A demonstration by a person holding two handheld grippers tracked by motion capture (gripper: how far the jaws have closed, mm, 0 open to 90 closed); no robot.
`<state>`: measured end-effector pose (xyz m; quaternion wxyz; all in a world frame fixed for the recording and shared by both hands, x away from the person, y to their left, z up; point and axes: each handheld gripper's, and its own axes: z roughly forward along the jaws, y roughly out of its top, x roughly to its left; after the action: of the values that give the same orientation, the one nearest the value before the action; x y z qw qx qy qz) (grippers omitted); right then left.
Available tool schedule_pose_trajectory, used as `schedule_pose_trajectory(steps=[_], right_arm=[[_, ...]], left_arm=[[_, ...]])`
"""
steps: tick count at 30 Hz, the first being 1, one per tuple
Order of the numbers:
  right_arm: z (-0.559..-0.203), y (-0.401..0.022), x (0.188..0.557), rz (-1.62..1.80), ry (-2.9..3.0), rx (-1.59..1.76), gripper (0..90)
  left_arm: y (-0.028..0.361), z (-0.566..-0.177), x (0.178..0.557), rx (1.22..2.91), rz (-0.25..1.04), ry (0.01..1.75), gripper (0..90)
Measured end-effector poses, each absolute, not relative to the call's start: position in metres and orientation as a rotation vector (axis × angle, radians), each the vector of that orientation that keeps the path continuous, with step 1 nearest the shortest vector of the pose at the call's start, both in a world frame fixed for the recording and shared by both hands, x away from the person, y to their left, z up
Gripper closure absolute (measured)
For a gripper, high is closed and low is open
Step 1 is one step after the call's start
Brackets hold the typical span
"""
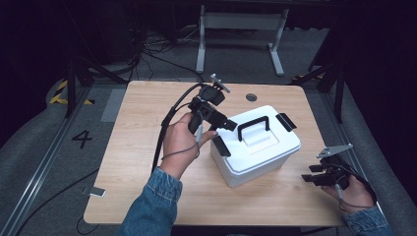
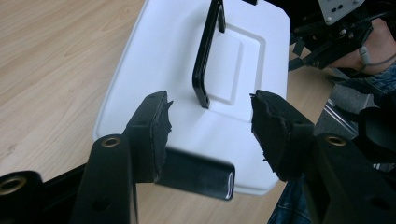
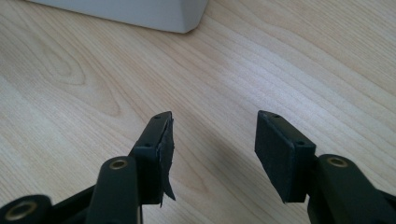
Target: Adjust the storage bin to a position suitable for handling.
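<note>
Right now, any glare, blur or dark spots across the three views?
High view: table well lit, surroundings nearly black, white box bright but readable. Left gripper view: a glossy highlight on the near black latch, lid near washed out. Right gripper view: soft shadow under open jaws, wood grain sharp, box corner slightly soft.

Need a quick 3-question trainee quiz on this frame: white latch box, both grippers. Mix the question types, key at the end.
1. True or false: the left gripper is shut on the black handle of the white box.
2. Which is nearest the left gripper's open jaws? A) the near black latch B) the far black latch C) the round hole in the table
3. Fill in: the right gripper is open above bare ____.

Key: 1 false, its jaws are open and it holds nothing; 2 A; 3 the wooden table.
</note>
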<state>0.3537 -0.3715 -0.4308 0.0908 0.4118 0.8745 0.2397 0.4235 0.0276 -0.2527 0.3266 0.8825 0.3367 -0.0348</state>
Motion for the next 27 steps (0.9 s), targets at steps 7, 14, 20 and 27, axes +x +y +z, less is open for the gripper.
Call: schedule_pose_trajectory(steps=[7,14,20,27], right_arm=[[-0.43,-0.375,0.351,0.717,2.592,1.228,47.4],[-0.43,-0.375,0.35,0.722,2.59,1.236,47.4],[-0.431,-0.375,0.35,0.72,2.593,1.234,47.4],[-0.431,-0.375,0.35,0.718,2.593,1.227,47.8]], left_arm=[[0.009,-0.261,0.436,2.325,-0.122,0.876,47.7],[-0.009,-0.274,0.448,2.338,-0.127,0.836,55.8],[-0.021,-0.284,0.455,2.365,-0.157,0.846,55.1],[-0.037,-0.297,0.46,2.436,-0.186,0.853,61.3]])
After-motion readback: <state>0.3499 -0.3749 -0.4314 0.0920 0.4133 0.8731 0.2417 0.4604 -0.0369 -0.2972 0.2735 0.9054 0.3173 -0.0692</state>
